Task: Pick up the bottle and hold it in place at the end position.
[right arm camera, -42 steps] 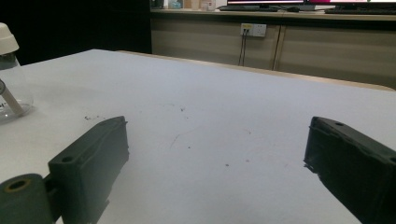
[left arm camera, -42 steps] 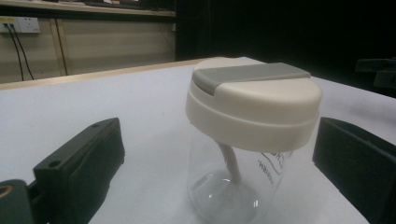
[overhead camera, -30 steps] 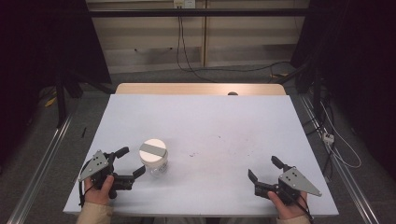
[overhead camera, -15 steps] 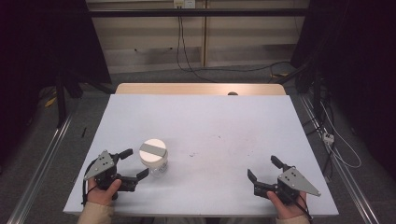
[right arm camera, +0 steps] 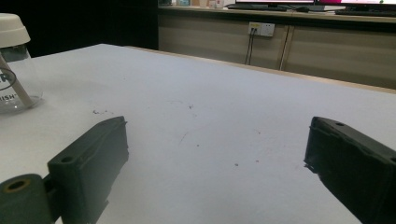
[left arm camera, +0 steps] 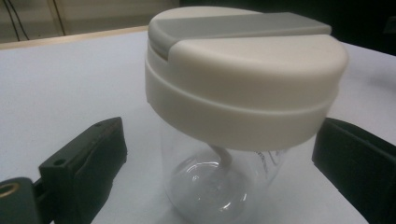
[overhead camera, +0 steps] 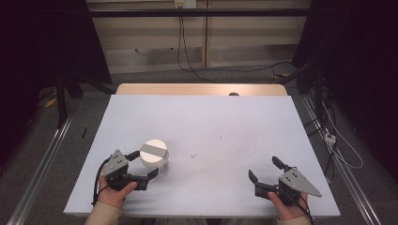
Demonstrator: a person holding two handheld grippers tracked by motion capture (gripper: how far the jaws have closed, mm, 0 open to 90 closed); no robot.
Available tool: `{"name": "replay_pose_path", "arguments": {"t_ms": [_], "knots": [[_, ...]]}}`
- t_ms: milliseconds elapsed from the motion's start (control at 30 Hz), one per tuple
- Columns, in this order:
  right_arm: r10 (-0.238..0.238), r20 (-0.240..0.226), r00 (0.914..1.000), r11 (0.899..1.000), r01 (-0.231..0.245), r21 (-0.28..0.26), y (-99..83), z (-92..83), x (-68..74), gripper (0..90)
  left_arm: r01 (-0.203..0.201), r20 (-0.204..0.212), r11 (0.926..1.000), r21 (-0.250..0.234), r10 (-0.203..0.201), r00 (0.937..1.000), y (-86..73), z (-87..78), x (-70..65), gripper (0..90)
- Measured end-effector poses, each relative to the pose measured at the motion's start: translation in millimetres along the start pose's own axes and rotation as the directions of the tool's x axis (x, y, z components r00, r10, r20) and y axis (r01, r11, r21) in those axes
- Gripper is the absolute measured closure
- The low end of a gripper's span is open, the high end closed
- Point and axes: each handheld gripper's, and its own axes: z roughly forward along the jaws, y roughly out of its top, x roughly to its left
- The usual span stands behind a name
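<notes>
one clear jar point(overhead camera: 157, 160) with a cream lid point(overhead camera: 153, 151) stands on the table point(overhead camera: 202, 122) at about 8 o'clock in the high view, between the parted jaws of the left gripper point(overhead camera: 148, 164), which have just been closing a little; the right gripper point(overhead camera: 265, 171) gapes on nothing at 5 o'clock. left gripper view: glass body point(left arm camera: 219, 182) looks light, stiff, slick, breakable, so grip below the lid point(left arm camera: 243, 79); pads flank it, apparently not yet touching. right gripper view: jaws wide apart, jar point(right arm camera: 14, 79) at 9 o'clock.
</notes>
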Motion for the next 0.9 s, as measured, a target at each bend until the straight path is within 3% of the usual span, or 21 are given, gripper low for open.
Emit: {"name": "replay_pose_path", "arguments": {"t_ms": [233, 433, 533, 700, 900], "knots": [[0.000, -0.001, 1.0000, 1.000, 0.000, -0.001, 0.3, -0.3, 0.2, 5.5, 0.010, -0.020, 0.9999, 0.009, -0.010, 0.9997, 1.8, 9.6, -3.4, 2.9], [-0.003, 0.000, 1.0000, 1.000, 0.003, -0.004, 0.6, 0.0, 0.3, 5.6, 0.005, -0.065, 0.9993, 0.036, -0.002, 0.9979, 4.7, 18.7, -9.5, 3.0], [-0.002, 0.000, 1.0000, 1.000, 0.002, -0.002, 0.5, 0.0, 0.2, 5.7, 0.022, -0.082, 0.9988, 0.043, -0.019, 0.9965, 4.9, 22.3, -10.7, 3.3], [-0.002, 0.002, 1.0000, 1.000, 0.002, -0.002, 0.6, 0.3, 0.4, 5.8, 0.004, -0.092, 0.9987, 0.051, 0.000, 0.9958, 5.4, 27.3, -15.1, 3.3], [-0.001, 0.000, 1.0000, 1.000, 0.001, 0.002, 0.3, 0.7, 0.8, 6.0, 0.013, -0.125, 0.9984, 0.055, -0.006, 0.9921, 6.5, 32.1, -19.3, 4.0]]}}
